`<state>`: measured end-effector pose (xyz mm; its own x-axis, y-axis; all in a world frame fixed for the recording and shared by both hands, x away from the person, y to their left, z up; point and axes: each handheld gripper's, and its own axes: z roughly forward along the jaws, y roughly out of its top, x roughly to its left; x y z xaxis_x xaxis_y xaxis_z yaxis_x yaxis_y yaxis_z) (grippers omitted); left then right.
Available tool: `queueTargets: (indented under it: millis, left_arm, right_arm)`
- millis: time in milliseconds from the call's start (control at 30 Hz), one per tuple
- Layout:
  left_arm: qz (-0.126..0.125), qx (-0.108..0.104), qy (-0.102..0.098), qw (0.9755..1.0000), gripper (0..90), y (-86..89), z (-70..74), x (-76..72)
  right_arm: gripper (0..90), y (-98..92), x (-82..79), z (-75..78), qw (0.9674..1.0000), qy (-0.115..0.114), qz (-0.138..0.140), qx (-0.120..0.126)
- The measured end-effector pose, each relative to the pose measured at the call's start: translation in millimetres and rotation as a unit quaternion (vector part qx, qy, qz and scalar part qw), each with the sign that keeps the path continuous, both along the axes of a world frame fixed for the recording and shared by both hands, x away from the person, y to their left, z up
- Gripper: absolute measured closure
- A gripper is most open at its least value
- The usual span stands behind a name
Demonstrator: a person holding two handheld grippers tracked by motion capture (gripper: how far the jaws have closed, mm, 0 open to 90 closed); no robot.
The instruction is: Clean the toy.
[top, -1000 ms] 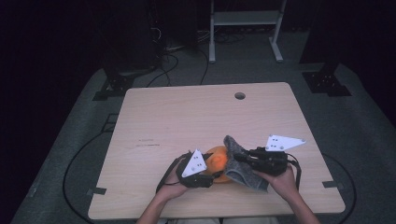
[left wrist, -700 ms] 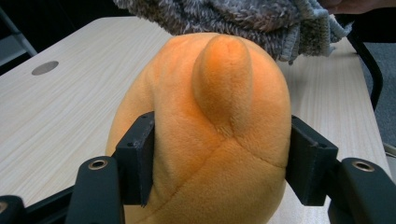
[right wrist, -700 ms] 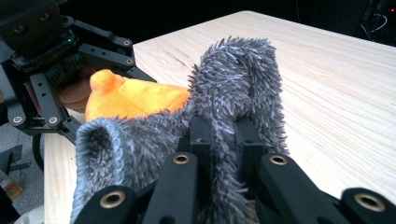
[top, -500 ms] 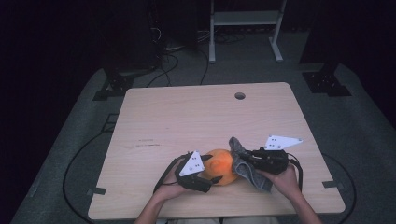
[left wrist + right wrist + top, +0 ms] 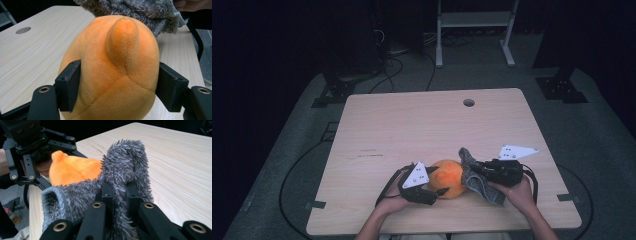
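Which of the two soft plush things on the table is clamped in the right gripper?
The shaggy grey plush piece, pinched in the right gripper. The smooth orange plush toy sits between the left gripper instead.

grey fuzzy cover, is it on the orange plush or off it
Mostly off. The grey fuzzy cover hangs bunched in the shut right gripper, only its edge against the orange plush, whose surface is bare.

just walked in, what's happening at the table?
A person works two handheld claws at the near edge of the wooden table. The left claw straddles an orange plush toy; its jaws have just been closing, and both pads sit against the toy's sides. The right claw is clamped on a grey fuzzy cloth, which drapes against the toy's far side.
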<state>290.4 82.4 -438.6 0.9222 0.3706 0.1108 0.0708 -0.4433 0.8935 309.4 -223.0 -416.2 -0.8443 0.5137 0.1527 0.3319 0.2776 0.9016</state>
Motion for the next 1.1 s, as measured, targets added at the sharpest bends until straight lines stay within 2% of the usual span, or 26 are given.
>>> queueTargets:
  millis: [100,233,333,367,433,767,1100]
  left_arm:
    - [0.001,-0.001,0.004,1.0000,28.5,1.4,-0.1,0.6]
    - [0.006,-0.004,0.010,0.9999,28.3,4.7,-0.1,2.7]
    - [0.006,-0.007,0.014,0.9999,28.3,6.6,-0.3,3.8]
    - [0.006,-0.006,0.013,0.9999,28.3,6.7,-0.4,3.8]
    - [0.006,-0.007,0.014,0.9999,28.2,6.8,-0.5,4.1]
    - [0.011,-0.011,0.020,0.9997,28.0,8.7,-0.6,5.8]
    - [0.026,-0.024,0.037,0.9987,28.9,12.2,-0.7,10.5]
  right_arm:
    - [80.7,-0.6,-1.1,1.5,1.0000,-0.004,-0.001,0.002]
    - [80.7,3.0,-4.2,5.9,0.9997,-0.012,0.014,0.014]
    - [80.7,3.2,-3.3,4.6,0.9998,-0.010,0.013,0.012]
    - [80.7,2.1,-1.7,2.1,0.9998,-0.002,0.011,0.016]
    - [80.7,1.3,-0.4,0.4,0.9998,0.001,0.011,0.017]
    - [80.7,-0.1,0.3,-1.3,0.9998,0.004,0.009,0.014]
    - [80.7,0.8,0.7,-2.8,0.9999,0.007,0.007,0.012]
